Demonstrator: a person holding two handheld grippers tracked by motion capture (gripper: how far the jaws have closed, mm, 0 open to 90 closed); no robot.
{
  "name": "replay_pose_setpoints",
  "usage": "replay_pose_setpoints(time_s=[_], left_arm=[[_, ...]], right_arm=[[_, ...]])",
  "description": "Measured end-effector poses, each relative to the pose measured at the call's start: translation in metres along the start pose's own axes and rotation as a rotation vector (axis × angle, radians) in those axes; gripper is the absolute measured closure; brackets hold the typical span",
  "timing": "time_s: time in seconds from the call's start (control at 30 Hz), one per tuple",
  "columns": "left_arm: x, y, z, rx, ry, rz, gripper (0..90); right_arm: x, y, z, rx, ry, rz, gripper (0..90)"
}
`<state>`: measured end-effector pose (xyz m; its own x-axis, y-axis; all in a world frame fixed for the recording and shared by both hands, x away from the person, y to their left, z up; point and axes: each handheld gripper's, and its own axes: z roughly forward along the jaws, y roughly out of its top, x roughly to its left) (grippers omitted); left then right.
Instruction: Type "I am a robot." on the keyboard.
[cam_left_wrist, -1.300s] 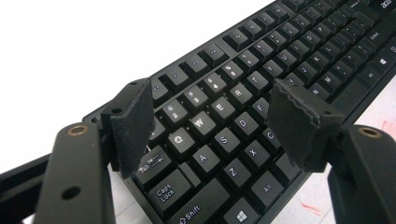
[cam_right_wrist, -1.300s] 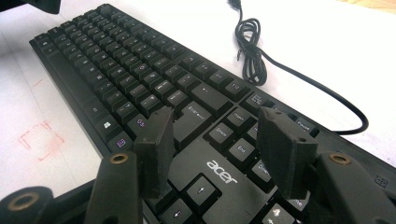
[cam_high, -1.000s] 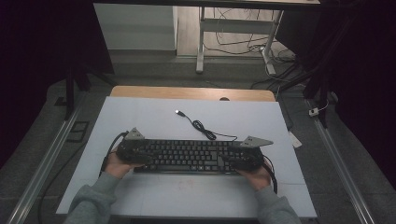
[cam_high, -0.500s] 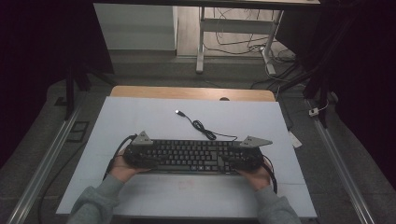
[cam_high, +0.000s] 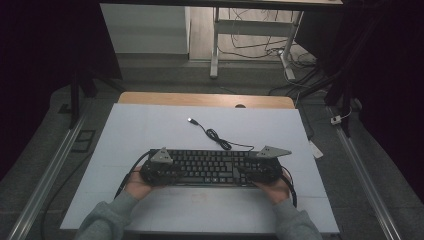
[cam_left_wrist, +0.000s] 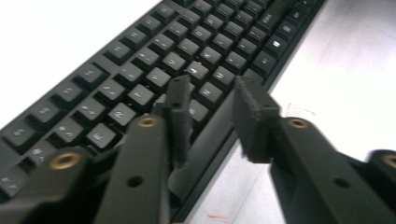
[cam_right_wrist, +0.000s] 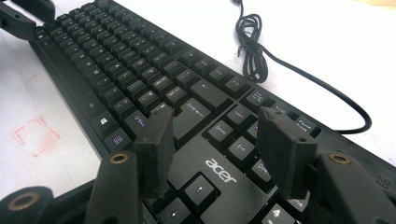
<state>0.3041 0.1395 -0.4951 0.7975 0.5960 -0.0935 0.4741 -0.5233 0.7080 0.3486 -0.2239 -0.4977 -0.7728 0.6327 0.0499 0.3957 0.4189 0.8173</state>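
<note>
Black plastic dominates this moment: an Acer keyboard (cam_high: 207, 167) lies lengthwise across the near half of the white table (cam_high: 150, 125), its thin cable (cam_high: 217, 137) coiling away toward the far edge and ending in a loose USB plug (cam_high: 190, 120). Compared with the high view a second ago, the left gripper (cam_left_wrist: 212, 105) has slid inward along the keyboard's left end, and its jaws have just been closing; in the left gripper view one jaw sits over the keys and the other over the front edge, with the keyboard's rim between them. Whether the pads already press on it cannot be told from that blurred view, so I would not call it a grasp yet. The right gripper (cam_right_wrist: 219, 140) stays where it was at the right end, one jaw above the Enter and Shift keys, the other above the Delete and End block, parted and hovering, gripping nothing. My judgement is that a two-handed pick-up is being prepared, with the left side leading. Readable writing: "acer" in white beside the arrow keys, and key legends such as "Enter", "Shift", "End", "Delete" and "Pause". Red pen marks (cam_right_wrist: 36, 136) outlining a square are drawn on the table beside the keyboard's front edge.
</note>
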Motion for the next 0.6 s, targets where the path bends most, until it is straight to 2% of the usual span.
replay_pose_setpoints(time_s=[0.17,0.4,0.6], left_arm=[[-0.002,-0.001,0.006,0.028,-0.007,0.01,88.3],[-0.004,-0.003,0.016,0.073,0.008,0.018,88.8],[-0.005,-0.004,0.021,0.088,0.014,0.022,88.7]], right_arm=[[0.0,0.0,0.0,0.004,-0.004,0.0,47.0],[0.0,0.0,0.001,0.003,0.002,0.001,47.0],[0.0,0.0,0.001,0.007,-0.003,-0.001,47.0]])
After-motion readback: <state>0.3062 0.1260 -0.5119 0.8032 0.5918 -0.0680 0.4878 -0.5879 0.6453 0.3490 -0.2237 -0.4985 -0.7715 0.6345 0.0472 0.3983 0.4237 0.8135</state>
